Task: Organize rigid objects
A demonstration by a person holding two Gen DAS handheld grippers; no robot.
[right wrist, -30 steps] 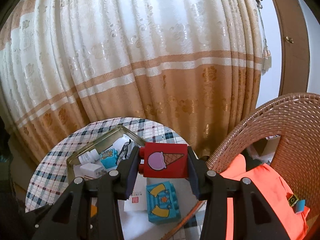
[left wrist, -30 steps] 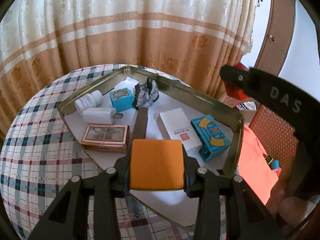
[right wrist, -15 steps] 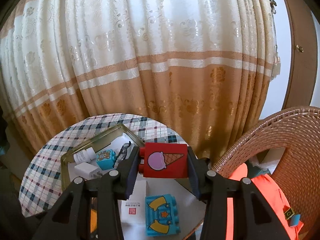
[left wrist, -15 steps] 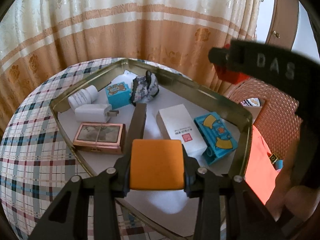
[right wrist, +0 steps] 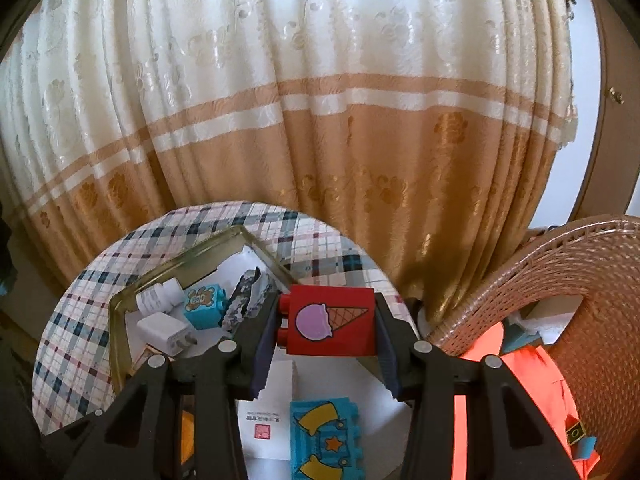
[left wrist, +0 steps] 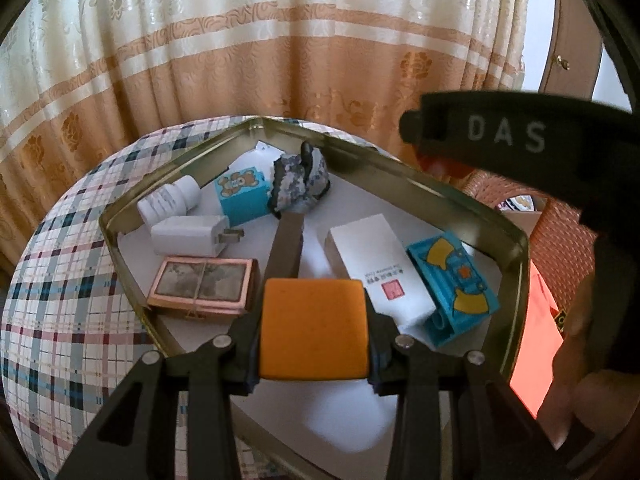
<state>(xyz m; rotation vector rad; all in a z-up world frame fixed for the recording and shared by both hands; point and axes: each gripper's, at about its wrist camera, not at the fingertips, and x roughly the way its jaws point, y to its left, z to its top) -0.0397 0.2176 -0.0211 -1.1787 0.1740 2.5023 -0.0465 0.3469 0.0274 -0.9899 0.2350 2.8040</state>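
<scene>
My left gripper (left wrist: 314, 338) is shut on an orange block (left wrist: 314, 328), held above the near part of a gold metal tray (left wrist: 424, 184). Inside the tray lie a white box (left wrist: 376, 264), a blue printed brick (left wrist: 452, 280), a copper-framed case (left wrist: 202, 288), a white charger (left wrist: 192, 234), a white bottle (left wrist: 168, 202), a blue bear brick (left wrist: 240, 194) and a grey rock (left wrist: 298, 178). My right gripper (right wrist: 326, 320) is shut on a red ice-cream brick (right wrist: 332, 320) above the tray's far right rim (right wrist: 268, 258). In the left wrist view that gripper's black body (left wrist: 508, 136) crosses the upper right.
The tray sits on a round table with a plaid cloth (left wrist: 60, 280). A cream and tan curtain (right wrist: 320, 120) hangs close behind. At the right stands a wicker chair (right wrist: 560, 264) with an orange garment (right wrist: 532, 400) on it. A hand (left wrist: 580, 396) shows at the lower right.
My right gripper with the red brick has moved left, in over the tray's right rim; the chair has slid toward the right edge of its view. My left gripper has hardly shifted.
</scene>
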